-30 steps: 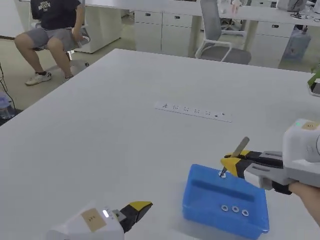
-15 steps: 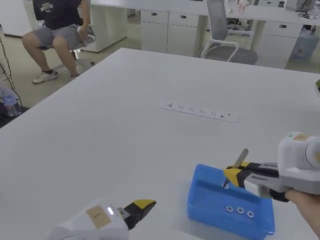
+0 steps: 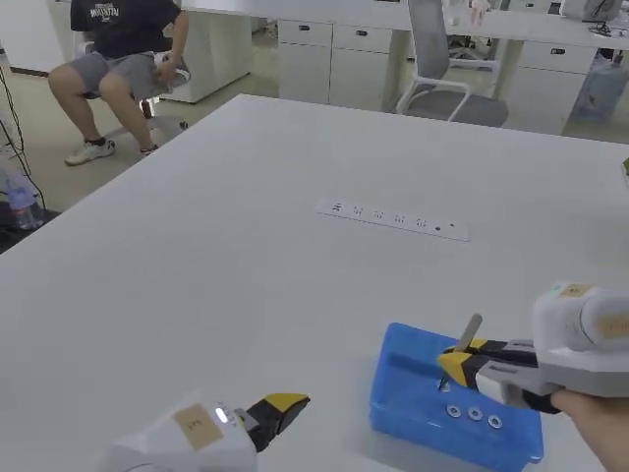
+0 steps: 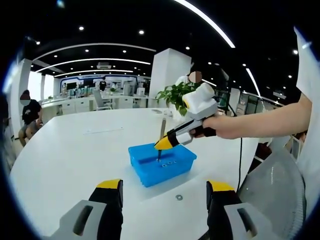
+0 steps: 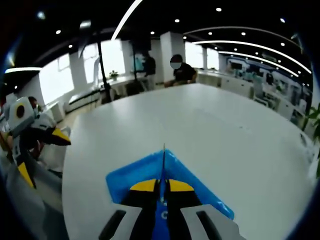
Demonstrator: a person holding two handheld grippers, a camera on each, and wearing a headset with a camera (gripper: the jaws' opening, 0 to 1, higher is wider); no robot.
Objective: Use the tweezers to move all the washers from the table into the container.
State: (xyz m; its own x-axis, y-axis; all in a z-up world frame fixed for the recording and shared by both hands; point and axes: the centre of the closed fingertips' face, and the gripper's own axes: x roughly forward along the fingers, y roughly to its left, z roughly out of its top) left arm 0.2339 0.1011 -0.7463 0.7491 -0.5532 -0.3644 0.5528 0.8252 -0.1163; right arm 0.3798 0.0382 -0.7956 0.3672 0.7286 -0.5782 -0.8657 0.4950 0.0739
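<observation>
Tweezers, slim silver metal (image 3: 471,329), pinched in right gripper (image 3: 454,366), have dipped lower into blue plastic container (image 3: 403,413) holding three small metal washers (image 3: 475,414); left gripper (image 3: 285,405) spread.

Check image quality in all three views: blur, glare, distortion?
Head view: even light, sharp, faint shadow beside the container. Left gripper view: heavy fisheye bending, ceiling lights streaked, loose washer legible. Right gripper view: softest, tweezers a thin blurred line, windows blown out.
</observation>
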